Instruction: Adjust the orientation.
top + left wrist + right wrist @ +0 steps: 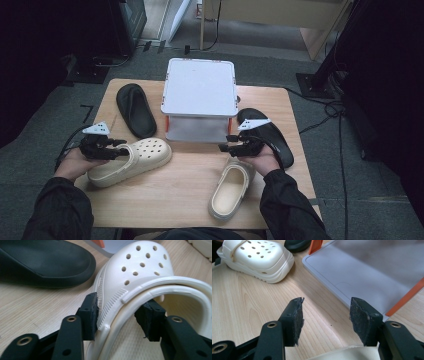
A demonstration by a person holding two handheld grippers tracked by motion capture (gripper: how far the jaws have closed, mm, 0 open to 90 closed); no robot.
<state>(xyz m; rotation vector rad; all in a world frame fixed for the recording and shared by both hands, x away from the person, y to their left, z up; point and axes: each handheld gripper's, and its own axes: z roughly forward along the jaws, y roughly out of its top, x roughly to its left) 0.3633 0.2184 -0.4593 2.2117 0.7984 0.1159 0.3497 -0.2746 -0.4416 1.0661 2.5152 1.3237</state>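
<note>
Where the high view looks down on the wooden table point(190, 175), the left gripper point(117, 149) sits at the heel end of a cream clog point(132, 161) lying on the table's left side, toe toward a white lidded box point(200, 92) at the far middle. A second cream clog point(231, 190) lies near the front right, with the right gripper point(225, 148) above its toe end, just in front of the box. One black sandal point(135, 110) lies left of the box and another black sandal point(272, 135) right of it. In the left gripper view, the jaws straddle the clog's point(140, 272) side wall and strap: the left pad touches the ribbed outer side, while the right pad sits inside the opening, and whether it presses I cannot tell. In the right gripper view, the jaws stand apart over bare table point(249, 305) with nothing between them, the box point(367, 272) ahead. No brand or writing can be read anywhere.
</note>
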